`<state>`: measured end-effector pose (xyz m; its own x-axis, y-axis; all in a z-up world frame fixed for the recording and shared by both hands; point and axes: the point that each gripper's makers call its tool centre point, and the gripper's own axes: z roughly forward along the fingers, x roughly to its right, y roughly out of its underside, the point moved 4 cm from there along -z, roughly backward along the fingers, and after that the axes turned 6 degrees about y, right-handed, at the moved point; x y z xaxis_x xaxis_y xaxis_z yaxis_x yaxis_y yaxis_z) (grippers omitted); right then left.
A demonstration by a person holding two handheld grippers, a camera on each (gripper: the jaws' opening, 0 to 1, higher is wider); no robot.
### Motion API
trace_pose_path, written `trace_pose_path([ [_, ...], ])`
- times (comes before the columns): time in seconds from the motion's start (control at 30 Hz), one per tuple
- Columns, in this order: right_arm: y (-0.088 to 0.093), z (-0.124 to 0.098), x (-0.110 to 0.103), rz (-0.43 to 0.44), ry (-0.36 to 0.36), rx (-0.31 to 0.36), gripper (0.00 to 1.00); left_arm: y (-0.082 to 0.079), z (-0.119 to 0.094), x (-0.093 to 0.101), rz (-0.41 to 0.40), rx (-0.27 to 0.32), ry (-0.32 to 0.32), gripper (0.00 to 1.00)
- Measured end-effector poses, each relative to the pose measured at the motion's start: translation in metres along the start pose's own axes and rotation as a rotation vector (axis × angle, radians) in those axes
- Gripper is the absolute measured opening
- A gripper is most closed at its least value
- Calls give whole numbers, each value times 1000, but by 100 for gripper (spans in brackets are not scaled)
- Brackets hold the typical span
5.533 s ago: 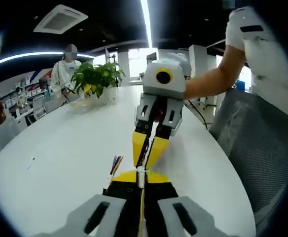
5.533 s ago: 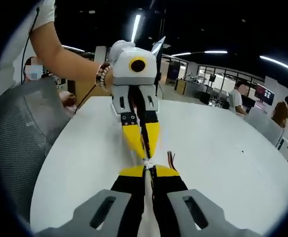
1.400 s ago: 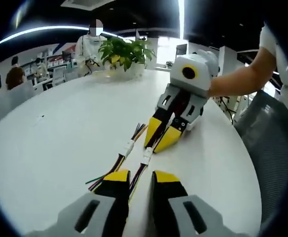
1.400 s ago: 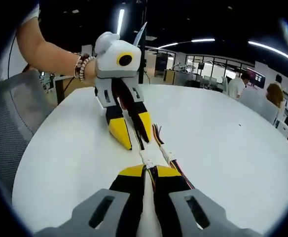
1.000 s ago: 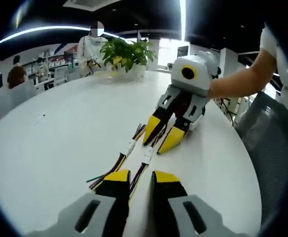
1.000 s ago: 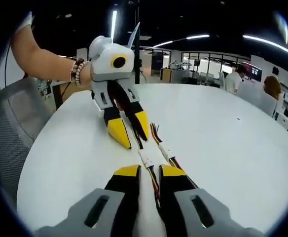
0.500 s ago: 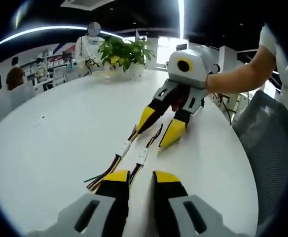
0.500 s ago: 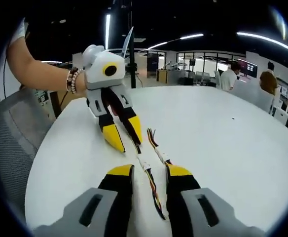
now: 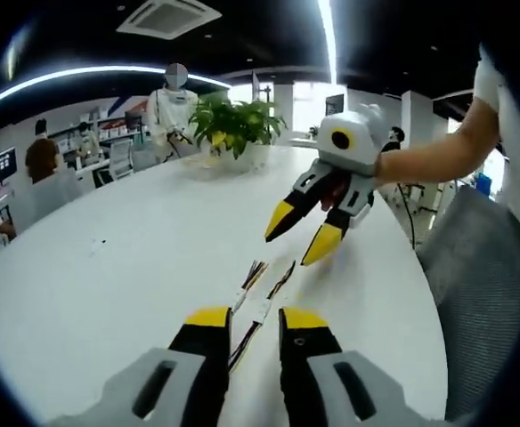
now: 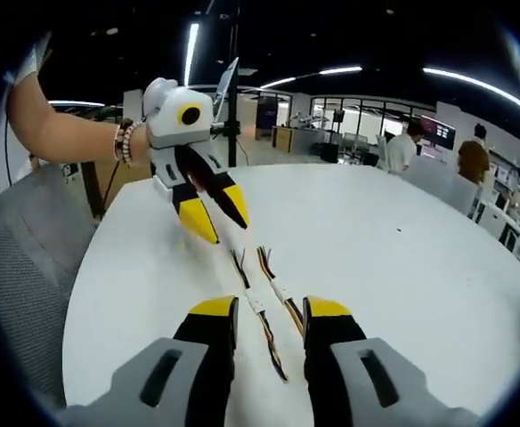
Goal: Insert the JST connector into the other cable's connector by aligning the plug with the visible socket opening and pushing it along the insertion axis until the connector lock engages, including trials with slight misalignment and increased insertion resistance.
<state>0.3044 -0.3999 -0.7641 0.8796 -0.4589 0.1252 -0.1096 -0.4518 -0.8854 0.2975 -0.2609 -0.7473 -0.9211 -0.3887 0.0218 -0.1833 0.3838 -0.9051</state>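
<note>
Left gripper view: both cables let go, hands lifting off.
My left gripper (image 9: 248,318) and right gripper (image 10: 270,308) now spread; cables (image 9: 258,302) lie side by side on the worktop (image 9: 135,258), seemingly unjoined.

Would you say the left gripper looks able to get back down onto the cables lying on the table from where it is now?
Probably yes. The left gripper is open and the two cables lie on the white table just beyond its tips, with nothing between. The right gripper hangs open, lifted clear farther along.
</note>
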Motion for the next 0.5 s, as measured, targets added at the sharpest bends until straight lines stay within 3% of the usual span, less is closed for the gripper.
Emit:
trace_pose_path([
  [0.5, -16, -53, -5, 9, 100, 20, 28, -40, -46, 34, 16, 94, -70, 34],
])
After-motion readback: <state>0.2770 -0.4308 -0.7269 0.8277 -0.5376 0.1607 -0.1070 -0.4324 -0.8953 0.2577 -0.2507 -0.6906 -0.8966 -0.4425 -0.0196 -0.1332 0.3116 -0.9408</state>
